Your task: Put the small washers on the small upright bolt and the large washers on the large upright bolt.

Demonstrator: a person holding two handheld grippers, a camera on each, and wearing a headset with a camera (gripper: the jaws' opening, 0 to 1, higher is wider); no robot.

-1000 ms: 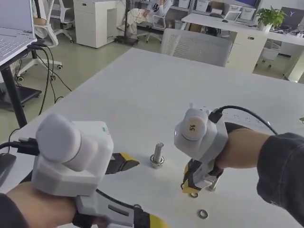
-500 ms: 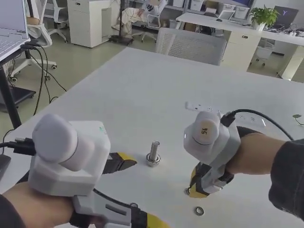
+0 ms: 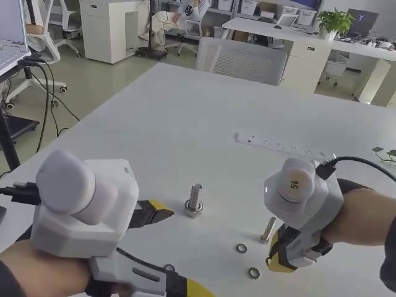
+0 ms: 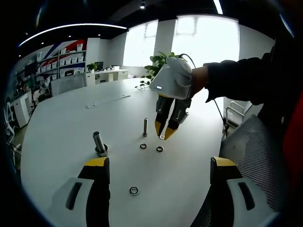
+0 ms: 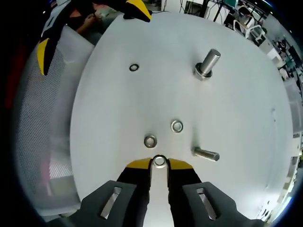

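While the right gripper [image 5: 160, 164] pinches a washer [image 5: 160, 161] by its rim at the very jaw tips, the hold looks thin. That is the first risk: a small twist or a jolt on the way over could flick the ring out and send it rolling across the table [image 3: 185, 124]. I cannot tell whether this washer is a small or a large one, so carrying it to the wrong bolt is a second risk.

The small bolt [image 5: 206, 153] stands on its head just beside the gripper, to its right in the right gripper view. The large bolt [image 5: 208, 63] stands further off, nearer the left gripper [image 4: 159, 164], whose jaws are spread wide with nothing between them.

The small bolt looks slender and free-standing, so a jaw brushing its shank on the approach would likely tip it over. The washer's hole must also meet the bolt's tip squarely. Released tilted or off-centre, it would probably bounce off the thread rather than drop down.

One loose washer [image 5: 150, 141] and a second washer [image 5: 177, 126] lie just ahead of the right gripper, near the small bolt, and a low sweep could scatter them. A third washer [image 5: 133, 67] lies apart, near the left gripper.
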